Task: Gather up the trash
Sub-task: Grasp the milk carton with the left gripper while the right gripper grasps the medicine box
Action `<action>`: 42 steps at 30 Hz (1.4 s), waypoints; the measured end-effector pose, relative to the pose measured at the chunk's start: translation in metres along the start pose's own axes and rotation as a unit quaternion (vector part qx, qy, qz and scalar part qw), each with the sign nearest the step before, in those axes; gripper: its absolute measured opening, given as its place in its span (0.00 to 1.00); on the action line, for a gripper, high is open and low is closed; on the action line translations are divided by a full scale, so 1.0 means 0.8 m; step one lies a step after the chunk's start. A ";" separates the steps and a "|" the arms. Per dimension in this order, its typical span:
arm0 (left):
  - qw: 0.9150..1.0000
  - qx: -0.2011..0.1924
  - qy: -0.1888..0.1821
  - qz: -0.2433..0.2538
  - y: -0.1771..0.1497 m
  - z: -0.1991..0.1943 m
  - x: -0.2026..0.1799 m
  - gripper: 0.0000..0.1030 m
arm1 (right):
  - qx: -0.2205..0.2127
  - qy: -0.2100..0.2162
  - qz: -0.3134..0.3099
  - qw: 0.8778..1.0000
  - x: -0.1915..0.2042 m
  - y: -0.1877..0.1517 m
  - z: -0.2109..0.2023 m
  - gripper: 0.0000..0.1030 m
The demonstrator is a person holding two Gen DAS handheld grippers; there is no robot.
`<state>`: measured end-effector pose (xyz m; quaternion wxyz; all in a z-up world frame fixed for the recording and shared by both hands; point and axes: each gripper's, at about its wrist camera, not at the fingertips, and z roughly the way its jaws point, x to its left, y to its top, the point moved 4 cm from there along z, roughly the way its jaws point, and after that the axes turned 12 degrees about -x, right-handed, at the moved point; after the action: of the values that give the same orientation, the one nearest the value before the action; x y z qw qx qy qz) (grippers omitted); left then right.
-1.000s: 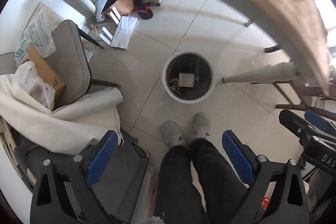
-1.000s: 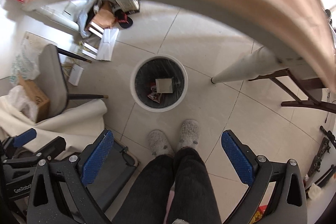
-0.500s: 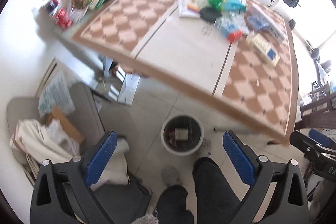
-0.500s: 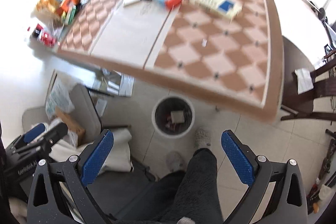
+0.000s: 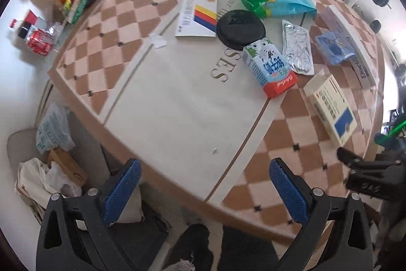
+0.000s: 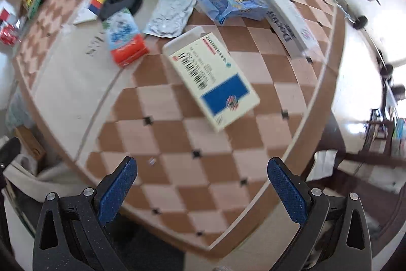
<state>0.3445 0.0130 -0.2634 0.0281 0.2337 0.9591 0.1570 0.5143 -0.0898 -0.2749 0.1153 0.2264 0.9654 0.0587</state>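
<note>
Right wrist view: right gripper (image 6: 201,180) wide open, empty, aimed toward medicine box (image 6: 212,79) on counter (image 6: 157,103); left gripper (image 5: 203,184) likewise open, empty.

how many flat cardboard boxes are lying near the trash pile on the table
2: the cream box with a blue panel lies nearest the table's near edge; the white box with red, yellow and blue stripes lies farther back, beside the black round lid. Others may be hidden.
</note>
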 end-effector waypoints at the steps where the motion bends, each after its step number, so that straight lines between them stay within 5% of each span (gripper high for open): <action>1: 1.000 0.014 -0.006 -0.010 0.009 0.013 -0.008 1.00 | 0.012 -0.002 -0.013 1.000 -0.003 0.011 0.019 1.00; 9: 0.992 0.075 -0.050 -0.083 0.081 0.097 -0.061 0.99 | 0.072 0.023 -0.042 0.996 -0.019 0.047 0.120 0.99; 14: 0.989 0.095 -0.048 -0.101 0.107 0.136 -0.081 0.98 | 0.048 0.024 0.101 0.993 -0.071 0.052 0.110 0.88; 16: 0.991 0.099 -0.040 -0.086 0.109 0.146 -0.088 0.85 | 0.049 0.042 0.164 0.984 -0.093 0.047 0.111 0.88; 19: 0.993 0.102 -0.036 -0.050 0.102 0.150 -0.095 0.55 | 0.068 0.059 0.181 0.979 -0.106 0.044 0.114 0.88; 26: 0.993 0.077 -0.007 0.084 0.033 0.126 -0.104 0.53 | 0.049 0.021 0.121 0.991 -0.120 0.049 0.121 0.88; 33: 0.995 0.061 -0.007 0.083 -0.001 0.116 -0.096 0.51 | 0.028 0.019 0.111 0.993 -0.101 0.033 0.113 0.84; 42: 0.995 -0.008 -0.021 0.098 -0.031 0.050 -0.082 0.50 | -0.005 0.047 0.158 0.986 -0.087 -0.017 0.070 0.83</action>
<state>0.3970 -0.0260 -0.3103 0.0345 0.3291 0.9297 0.1617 0.5833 -0.1299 -0.3177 0.0599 0.3720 0.9218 0.0914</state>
